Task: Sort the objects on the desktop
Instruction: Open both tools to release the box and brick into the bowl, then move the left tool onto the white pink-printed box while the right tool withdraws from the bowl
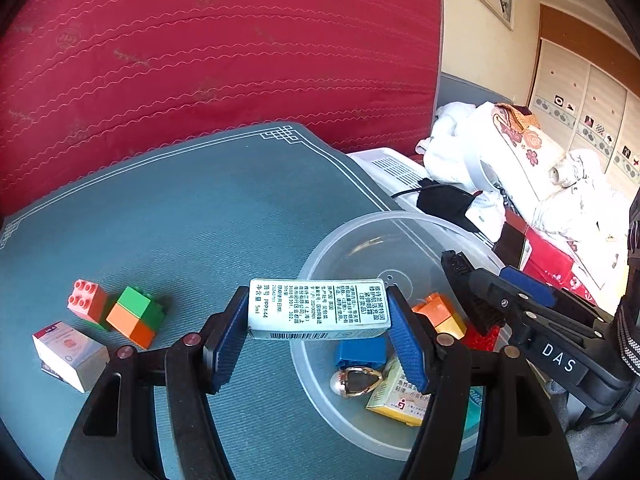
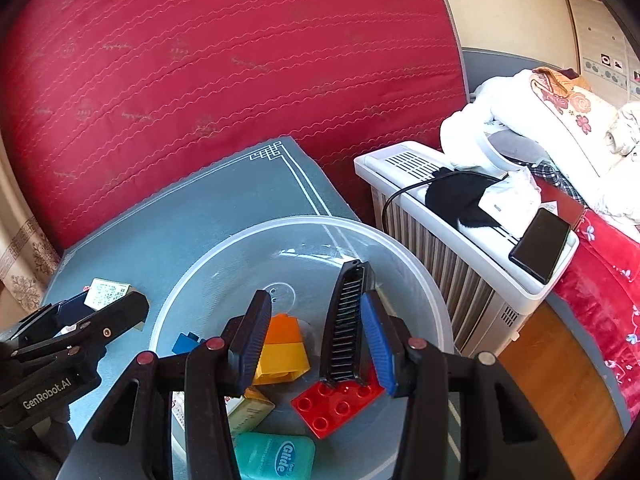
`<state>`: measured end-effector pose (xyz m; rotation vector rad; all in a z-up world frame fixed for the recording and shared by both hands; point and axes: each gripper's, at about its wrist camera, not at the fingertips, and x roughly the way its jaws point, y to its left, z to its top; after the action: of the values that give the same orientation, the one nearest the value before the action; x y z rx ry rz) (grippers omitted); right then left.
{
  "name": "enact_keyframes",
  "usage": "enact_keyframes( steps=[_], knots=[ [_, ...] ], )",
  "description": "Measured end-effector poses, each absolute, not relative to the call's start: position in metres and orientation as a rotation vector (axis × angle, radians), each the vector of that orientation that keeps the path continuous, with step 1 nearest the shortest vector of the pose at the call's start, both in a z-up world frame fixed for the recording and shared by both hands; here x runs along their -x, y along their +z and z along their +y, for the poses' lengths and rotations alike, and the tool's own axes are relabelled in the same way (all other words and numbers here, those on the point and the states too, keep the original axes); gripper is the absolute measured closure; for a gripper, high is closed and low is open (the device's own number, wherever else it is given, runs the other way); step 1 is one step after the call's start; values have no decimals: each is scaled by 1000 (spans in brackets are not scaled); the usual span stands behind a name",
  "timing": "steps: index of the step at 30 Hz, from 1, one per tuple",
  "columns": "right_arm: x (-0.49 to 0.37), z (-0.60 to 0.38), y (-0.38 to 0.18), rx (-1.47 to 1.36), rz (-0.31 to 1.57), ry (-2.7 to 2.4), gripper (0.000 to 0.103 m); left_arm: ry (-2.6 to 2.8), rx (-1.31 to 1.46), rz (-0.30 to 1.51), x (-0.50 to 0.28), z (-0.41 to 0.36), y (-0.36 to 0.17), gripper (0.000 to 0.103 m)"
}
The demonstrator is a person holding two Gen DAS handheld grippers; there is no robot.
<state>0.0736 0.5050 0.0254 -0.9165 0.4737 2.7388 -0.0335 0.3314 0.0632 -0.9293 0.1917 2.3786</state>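
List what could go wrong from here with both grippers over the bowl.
1. The left gripper holds the pale blue printed carton by its short ends at the clear plastic bowl rim; released here, it may land outside.
2. The black comb rests against one finger only of the right gripper, so it could slip out uncontrolled.
3. Both grippers crowd the same bowl and may collide.

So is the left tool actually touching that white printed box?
Touching. In the left wrist view both blue pads of the left tool press against the ends of the white printed box, holding it clear above the clear bowl's rim.
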Motion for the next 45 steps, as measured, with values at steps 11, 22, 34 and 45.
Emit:
enact_keyframes(
  steps=[11,22,34,45],
  knots=[
    [-73,513,22,908,475,2705,46,2258,978,113,50,357,55,32],
    [-73,515,20,901,486,2693,37,2288,968,105,51,348,54,24],
    [-73,501,20,919,471,2723,35,2374,980,99,54,318,55,24],
    [-74,477,19,949,461,2769,32,2449,992,53,61,271,57,18]
  ],
)
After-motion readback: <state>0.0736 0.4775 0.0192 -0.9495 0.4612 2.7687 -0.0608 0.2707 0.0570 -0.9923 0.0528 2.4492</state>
